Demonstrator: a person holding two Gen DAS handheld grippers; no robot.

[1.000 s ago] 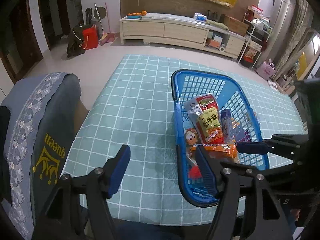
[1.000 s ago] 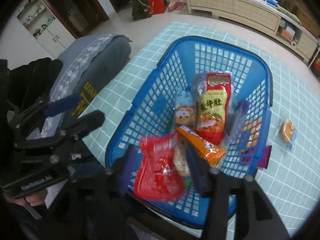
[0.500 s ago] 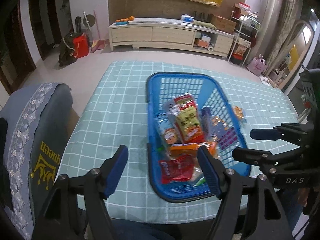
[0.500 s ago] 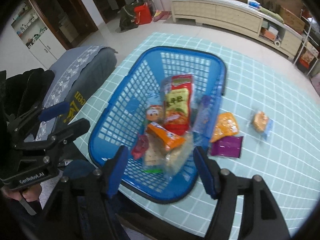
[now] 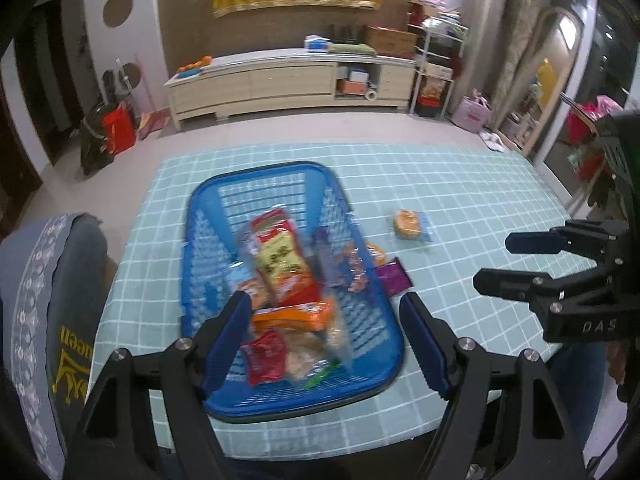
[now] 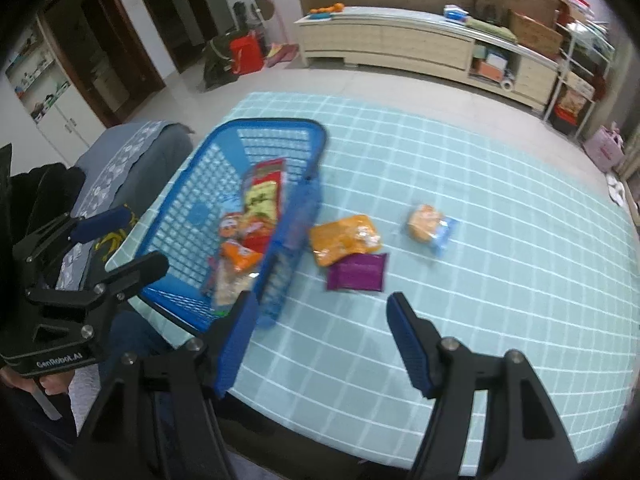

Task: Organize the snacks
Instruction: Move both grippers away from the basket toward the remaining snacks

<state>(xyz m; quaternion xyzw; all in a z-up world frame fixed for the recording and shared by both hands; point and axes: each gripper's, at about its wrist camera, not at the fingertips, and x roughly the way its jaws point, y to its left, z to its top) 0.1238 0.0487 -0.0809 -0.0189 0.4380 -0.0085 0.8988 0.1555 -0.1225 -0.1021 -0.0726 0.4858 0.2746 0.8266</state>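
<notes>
Right wrist view: right gripper (image 6: 320, 340) w/ fingers wide apart, empty, aimed at three loose snacks, orange pack (image 6: 344, 238), purple pack (image 6: 357, 272) & clear-wrapped bun (image 6: 431, 229), on tablecloth (image 6: 500, 200) just beside blue basket (image 6: 276, 128), prob. lining up next pick. Left wrist view: left gripper (image 5: 325, 338) also spread, empty, over basket's near end; only it shows the red pack (image 5: 265, 356) at the bottom.
</notes>
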